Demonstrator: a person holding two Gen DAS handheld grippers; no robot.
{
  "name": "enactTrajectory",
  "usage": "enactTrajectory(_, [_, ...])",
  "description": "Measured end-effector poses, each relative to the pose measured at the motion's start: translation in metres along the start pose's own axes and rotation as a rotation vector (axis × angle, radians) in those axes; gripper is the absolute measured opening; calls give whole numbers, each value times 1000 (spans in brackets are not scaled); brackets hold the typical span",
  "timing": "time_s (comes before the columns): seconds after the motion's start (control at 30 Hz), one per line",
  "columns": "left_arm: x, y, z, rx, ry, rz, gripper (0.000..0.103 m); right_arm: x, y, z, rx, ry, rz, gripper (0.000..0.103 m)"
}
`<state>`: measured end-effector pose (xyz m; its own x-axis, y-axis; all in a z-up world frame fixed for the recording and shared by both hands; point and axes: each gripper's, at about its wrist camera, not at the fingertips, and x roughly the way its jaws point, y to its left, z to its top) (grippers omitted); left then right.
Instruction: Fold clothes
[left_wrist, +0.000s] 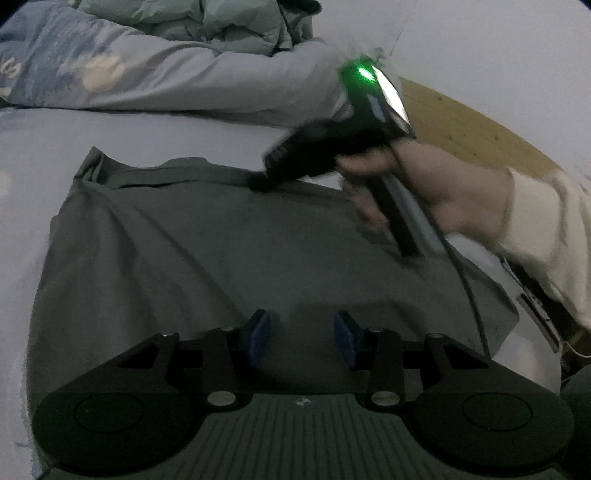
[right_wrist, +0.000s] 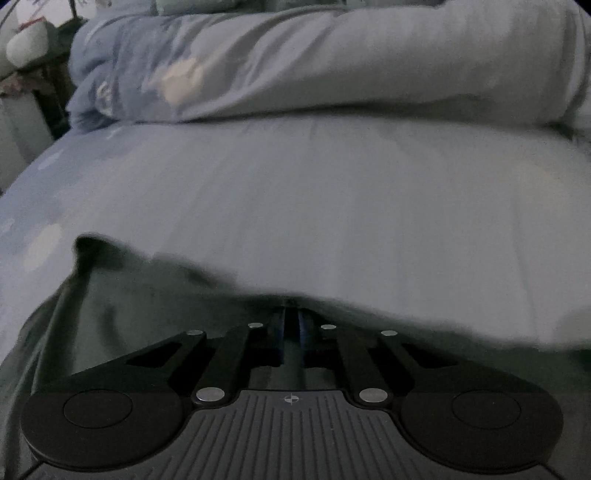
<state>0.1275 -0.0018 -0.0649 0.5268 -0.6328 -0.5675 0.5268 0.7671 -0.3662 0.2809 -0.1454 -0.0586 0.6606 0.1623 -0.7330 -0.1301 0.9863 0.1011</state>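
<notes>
A bed (right_wrist: 332, 206) covered in pale blue-grey sheeting fills both views, with a rolled duvet (right_wrist: 332, 62) lying across its far side. A dark green garment (left_wrist: 207, 251) lies spread flat on the bed near the cameras — wrinkled, its far edge bunched. The right gripper (right_wrist: 291, 332) has its fingers nearly closed, pinching the garment's far hem. The left gripper (left_wrist: 301, 338) hovers over the near part of the cloth, its blue-padded fingers (left_wrist: 258, 336) parted and gripping nothing.
</notes>
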Motion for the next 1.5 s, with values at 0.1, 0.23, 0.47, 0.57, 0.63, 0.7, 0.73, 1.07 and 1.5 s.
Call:
enactTrajectory(0.1, [-5, 1, -1, -7, -4, 0, 47, 12, -3, 27, 20, -54, -53, 7])
enactTrajectory(0.23, [-15, 9, 8, -87, -29, -5, 48, 8, -15, 53, 78, -90, -58, 10])
enactTrajectory(0.47, [-41, 57, 56, -325, -103, 92, 53, -61, -32, 27, 41, -88, 59, 15])
enactTrajectory(0.57, [-26, 81, 72, -360, -48, 161, 53, -87, -48, 4, 51, -57, 78, 21])
enactTrajectory(0.63, [-10, 95, 82, -377, -10, 196, 53, -97, -55, -10, 45, -26, 79, 22])
enactTrajectory(0.7, [6, 104, 91, -387, 14, 214, 52, -107, -60, -27, 36, -1, 75, 22])
enactTrajectory(0.73, [14, 109, 96, -392, 25, 224, 51, -113, -63, -35, 35, 7, 80, 22])
enactTrajectory(1.07, [29, 161, 122, -567, -154, 315, 46, -171, -97, -78, 107, -61, 69, 25])
enactTrajectory(1.5, [-79, 98, 43, -399, 15, 178, 51, -263, -146, -145, 174, -108, -28, 45])
